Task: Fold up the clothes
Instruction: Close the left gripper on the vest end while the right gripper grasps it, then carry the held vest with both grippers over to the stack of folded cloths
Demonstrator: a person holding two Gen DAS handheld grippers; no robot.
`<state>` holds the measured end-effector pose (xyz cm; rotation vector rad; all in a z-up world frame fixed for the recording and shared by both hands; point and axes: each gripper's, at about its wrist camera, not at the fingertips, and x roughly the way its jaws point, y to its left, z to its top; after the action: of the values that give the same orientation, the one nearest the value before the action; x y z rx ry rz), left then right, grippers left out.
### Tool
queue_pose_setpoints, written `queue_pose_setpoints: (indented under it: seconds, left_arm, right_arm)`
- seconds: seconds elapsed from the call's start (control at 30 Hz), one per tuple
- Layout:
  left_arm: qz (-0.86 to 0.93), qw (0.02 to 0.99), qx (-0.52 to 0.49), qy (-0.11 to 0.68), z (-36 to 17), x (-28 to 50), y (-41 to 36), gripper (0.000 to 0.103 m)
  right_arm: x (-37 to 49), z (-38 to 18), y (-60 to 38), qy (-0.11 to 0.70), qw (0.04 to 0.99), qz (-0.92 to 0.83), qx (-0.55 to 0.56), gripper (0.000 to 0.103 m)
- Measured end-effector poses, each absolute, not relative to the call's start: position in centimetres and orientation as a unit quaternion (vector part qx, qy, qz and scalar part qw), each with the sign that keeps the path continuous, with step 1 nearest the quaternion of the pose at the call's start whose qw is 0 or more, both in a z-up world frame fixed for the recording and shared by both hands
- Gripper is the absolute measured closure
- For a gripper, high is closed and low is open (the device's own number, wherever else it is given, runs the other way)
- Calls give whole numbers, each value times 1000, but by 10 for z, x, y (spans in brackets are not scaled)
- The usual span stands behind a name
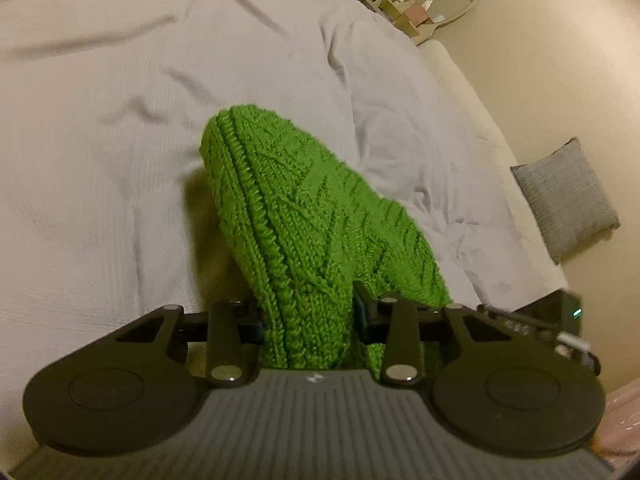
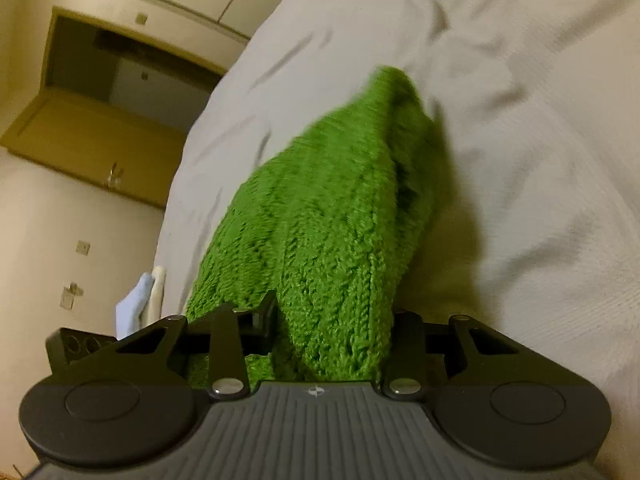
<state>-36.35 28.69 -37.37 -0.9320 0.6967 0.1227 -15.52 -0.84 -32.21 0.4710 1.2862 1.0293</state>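
Note:
A green cable-knit garment [image 1: 296, 216] hangs lifted above the white bed cover [image 1: 100, 120]. In the left wrist view my left gripper [image 1: 308, 316] is shut on one bunched edge of it, and the knit drapes away toward the bed. The right wrist view shows the same green knit garment [image 2: 332, 208], blurred by motion, with my right gripper [image 2: 332, 320] shut on another edge. The knit fills the gap between both pairs of fingers and hides their tips. Its far end touches the white bed cover [image 2: 520, 160].
A grey cushion [image 1: 568, 196] lies at the bed's right edge, with a shelf and an oval mirror [image 1: 452, 0] beyond. A wooden door frame and cabinet [image 2: 100, 112] stand left of the bed. Folded pale cloth [image 2: 140, 304] lies near the bed's left edge.

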Motion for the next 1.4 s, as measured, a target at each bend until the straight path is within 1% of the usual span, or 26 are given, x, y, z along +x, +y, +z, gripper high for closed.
queue_pose_setpoints:
  seconds: [0.07,0.23,0.33,0.4,0.5,0.7,0.83,0.93,1.13,1.33,1.4]
  left_arm:
    - [70,830,-442,333,-348,-372,289,70]
    - [136,822,-460,307,-276,-431,305,70]
    - [175,816,-469,290,-233,-467,314,70]
    - [202,814,-472,272,-216,-498,325,70]
    - [222,812,-473,261,-206,-557,370,70]
    - [258,806,-476,238,-187,-675,462,70]
    - [255,809,-467,251,-170,-752,553,69]
    - [248,813,-455,266,-161,-794,624,69]
    - [232,823,-444,269,-159,-835,733,69]
    - [218,822,-452,270,-176,-841,831,69]
    - [215,825,-442,279,-181,-830,856,69]
  right_arm:
    - [-162,-293,-2,571,651,460,195,64]
    - [-174,-213,32,581,624,494,168,64]
    - [-186,-178,69,585,596,531,147,64]
    - [-200,-159,98,584,575,557,132,64]
    - [-235,-141,148,578,551,591,113,64]
    - [-333,-131,261,582,527,609,114,64]
    - [-409,-127,345,594,524,596,132,64]
    - [-462,-123,408,596,525,590,144,64]
    - [-516,-121,511,592,539,580,149,64]
    - [-537,-133,612,578,564,572,144,64]
    - [-536,-141,636,582,566,564,149,64]
